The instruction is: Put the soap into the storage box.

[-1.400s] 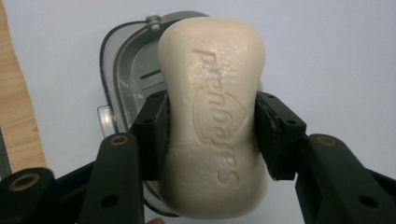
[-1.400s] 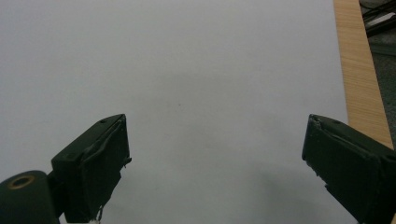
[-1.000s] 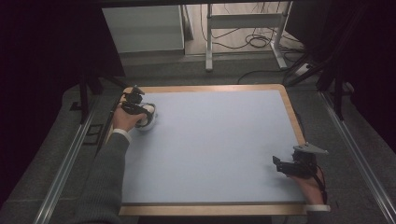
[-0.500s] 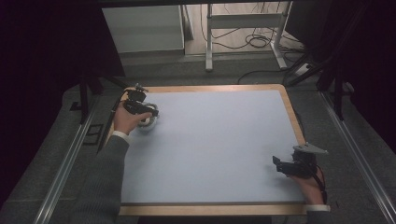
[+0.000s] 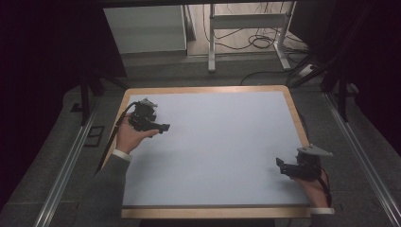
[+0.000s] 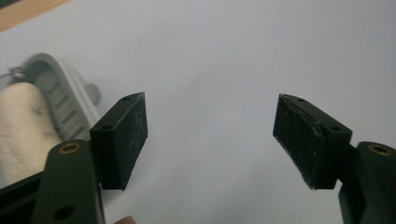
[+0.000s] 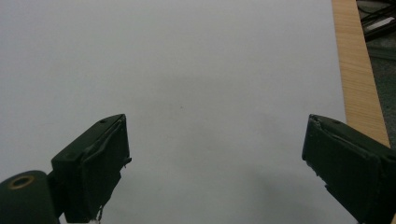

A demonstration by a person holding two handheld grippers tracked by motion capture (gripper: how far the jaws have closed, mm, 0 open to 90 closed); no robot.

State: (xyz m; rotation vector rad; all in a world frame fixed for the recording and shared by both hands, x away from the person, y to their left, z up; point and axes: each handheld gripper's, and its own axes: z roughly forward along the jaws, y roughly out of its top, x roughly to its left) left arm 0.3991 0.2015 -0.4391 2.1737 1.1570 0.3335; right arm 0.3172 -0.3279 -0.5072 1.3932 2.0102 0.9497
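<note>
Your left gripper [image 6: 210, 140] is gaping wide, jaws just opened, nothing between; grey-rimmed white object [image 6: 42, 116] is lying just beside it on the worktop [image 5: 227, 142].

No readable text, no labels, no brand marks, no numbers, no signs on anything in view

I hold my left gripper [image 5: 163, 127] with jaws just opened wide, empty; my right gripper [image 5: 280, 164] rests low, jaws spread.
</note>
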